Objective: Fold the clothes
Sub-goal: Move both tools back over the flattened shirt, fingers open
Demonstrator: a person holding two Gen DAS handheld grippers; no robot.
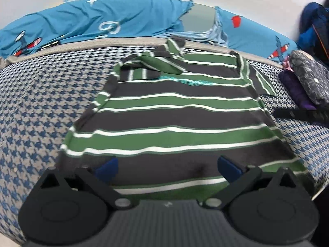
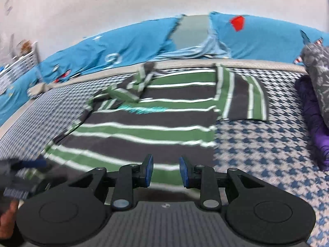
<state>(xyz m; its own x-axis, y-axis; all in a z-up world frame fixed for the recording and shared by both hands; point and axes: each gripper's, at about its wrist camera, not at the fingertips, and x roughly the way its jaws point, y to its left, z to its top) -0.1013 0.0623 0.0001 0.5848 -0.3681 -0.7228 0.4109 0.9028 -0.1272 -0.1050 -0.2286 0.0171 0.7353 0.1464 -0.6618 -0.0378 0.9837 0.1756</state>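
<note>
Shirt: the green, grey and white striped shirt (image 1: 176,111) is lying spread flat on the houndstooth bed cover (image 1: 37,111), with its left sleeve folded in over the chest.
Left gripper: the left gripper (image 1: 167,167) is hovering over the shirt's hem, fingers spread wide, gripping nothing.
Right gripper: the right gripper (image 2: 166,170) is hanging above the hem, jaws slightly apart with nothing between them.
Surroundings: a blue blanket (image 1: 86,20) is bunching along the wall; a grey pillow (image 1: 310,80) is sitting at the right.
</note>
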